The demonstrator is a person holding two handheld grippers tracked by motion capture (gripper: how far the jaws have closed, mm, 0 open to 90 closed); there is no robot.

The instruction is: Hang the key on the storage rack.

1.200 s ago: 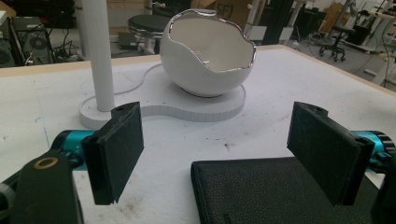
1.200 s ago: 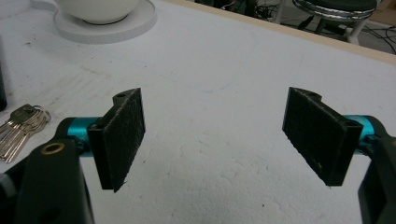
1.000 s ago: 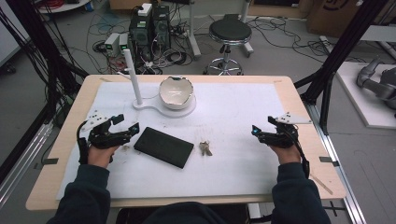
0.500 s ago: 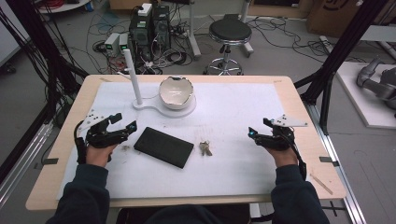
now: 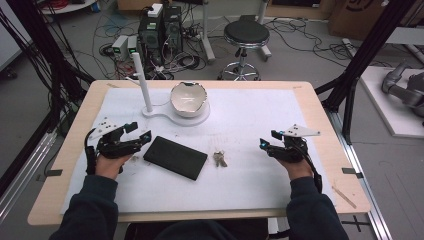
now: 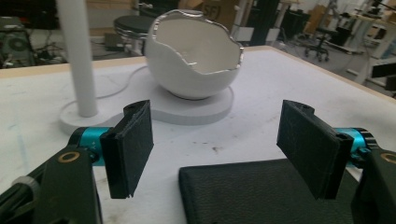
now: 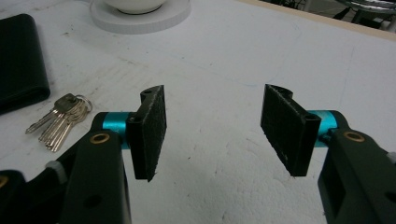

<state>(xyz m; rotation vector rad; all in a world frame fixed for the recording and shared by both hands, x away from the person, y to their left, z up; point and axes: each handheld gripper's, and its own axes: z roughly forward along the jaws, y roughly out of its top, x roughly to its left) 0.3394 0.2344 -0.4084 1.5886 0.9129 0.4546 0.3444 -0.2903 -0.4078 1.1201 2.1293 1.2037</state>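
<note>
Unmarked black wallet [image 5: 175,157], unbranded keys [image 5: 219,159]

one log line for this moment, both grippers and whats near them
left gripper: open, beside black wallet, no contact | right gripper: open, empty, right of keys | eggshell bowl: upright on white stand

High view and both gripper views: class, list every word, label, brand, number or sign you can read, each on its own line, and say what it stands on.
No text can be read with certainty.
Cardboard box on the floor at top right: dark printed marks, too blurred to read.
Box behind the eggshell-shaped bowl: pale marks, too blurred to read.
Black wallet, keys, white stand: no lettering shows.
</note>
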